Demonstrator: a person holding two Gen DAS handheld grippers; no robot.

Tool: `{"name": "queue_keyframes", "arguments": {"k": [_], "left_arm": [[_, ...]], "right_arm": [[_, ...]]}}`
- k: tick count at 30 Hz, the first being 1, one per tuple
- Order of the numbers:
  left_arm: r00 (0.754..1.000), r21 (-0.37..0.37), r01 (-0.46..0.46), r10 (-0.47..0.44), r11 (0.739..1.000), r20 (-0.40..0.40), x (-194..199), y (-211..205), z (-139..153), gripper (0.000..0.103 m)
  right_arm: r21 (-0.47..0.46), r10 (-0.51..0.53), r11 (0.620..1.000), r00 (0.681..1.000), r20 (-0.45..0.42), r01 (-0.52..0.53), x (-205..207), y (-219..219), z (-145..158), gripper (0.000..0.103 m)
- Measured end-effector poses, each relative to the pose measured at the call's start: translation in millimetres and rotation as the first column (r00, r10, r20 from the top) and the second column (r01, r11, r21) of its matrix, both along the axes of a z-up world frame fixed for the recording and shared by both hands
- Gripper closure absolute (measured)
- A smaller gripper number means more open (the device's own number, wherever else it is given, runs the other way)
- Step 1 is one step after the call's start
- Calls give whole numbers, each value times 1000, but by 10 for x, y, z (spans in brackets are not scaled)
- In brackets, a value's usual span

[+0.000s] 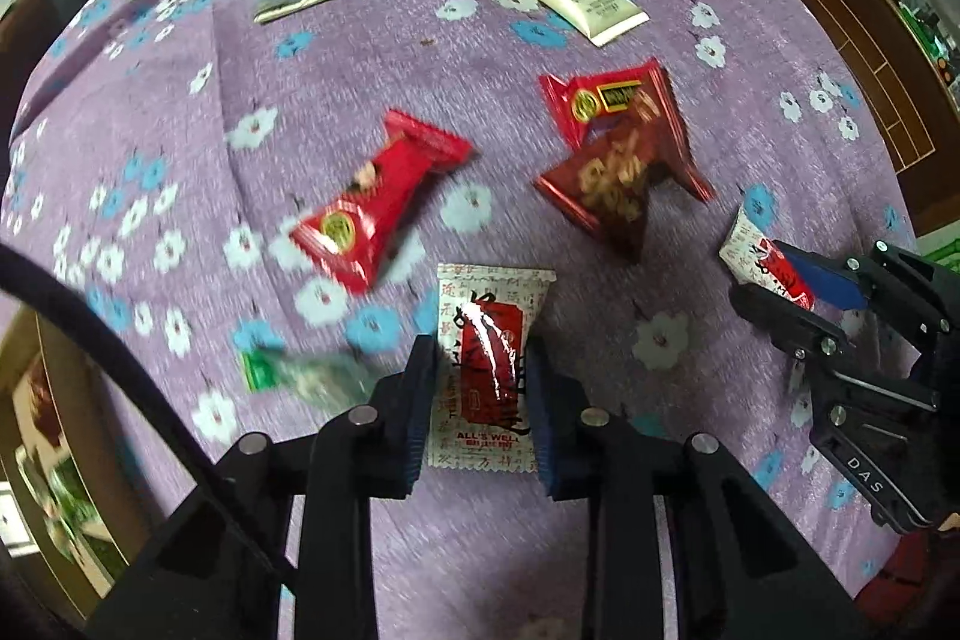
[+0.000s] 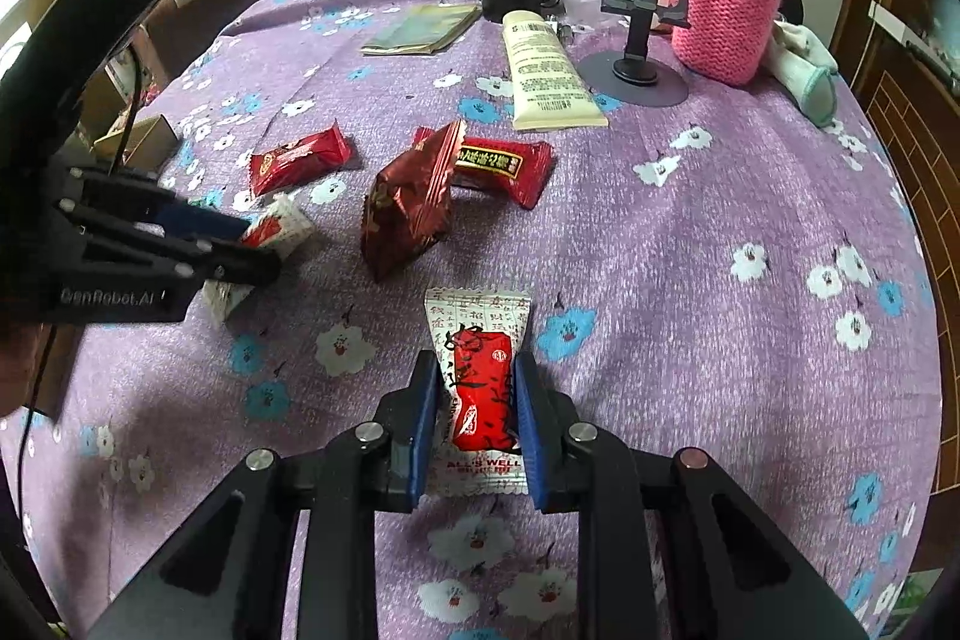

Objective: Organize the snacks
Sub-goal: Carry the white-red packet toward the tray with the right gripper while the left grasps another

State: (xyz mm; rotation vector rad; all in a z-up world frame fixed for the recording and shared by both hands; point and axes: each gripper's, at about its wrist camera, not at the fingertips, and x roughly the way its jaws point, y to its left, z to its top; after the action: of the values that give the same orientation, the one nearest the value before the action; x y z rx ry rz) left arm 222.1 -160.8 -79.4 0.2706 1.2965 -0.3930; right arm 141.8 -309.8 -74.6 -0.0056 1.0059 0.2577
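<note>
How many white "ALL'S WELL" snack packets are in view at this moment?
2. One white packet sits between the left gripper fingers; the other white packet is clamped in the right gripper. Others may lie hidden behind the grippers.

"ALL'S WELL" printed on white snack packet [image 1: 483,370] between jaws; "DAS" on right gripper [image 1: 774,289] body; "GenRobot.AI" on left gripper [image 2: 264,250] body.

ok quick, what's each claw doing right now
left claw: closed on a white snack packet with a red label.
right claw: closed on another white snack packet of the same kind.
</note>
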Motion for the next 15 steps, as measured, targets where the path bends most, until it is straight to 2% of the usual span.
{"name": "queue_keyframes", "arguments": {"k": [8, 15], "left_arm": [[999, -82, -40, 38, 996, -33, -611, 183, -85, 73], [994, -141, -107, 104, 984, -27, -1149, 546, 66, 73]], "right_arm": [[16, -7, 1000, 1000, -1, 7, -258, 40, 75, 79], [24, -13, 1000, 1000, 6, 13, -619, 135, 98, 79]]}}
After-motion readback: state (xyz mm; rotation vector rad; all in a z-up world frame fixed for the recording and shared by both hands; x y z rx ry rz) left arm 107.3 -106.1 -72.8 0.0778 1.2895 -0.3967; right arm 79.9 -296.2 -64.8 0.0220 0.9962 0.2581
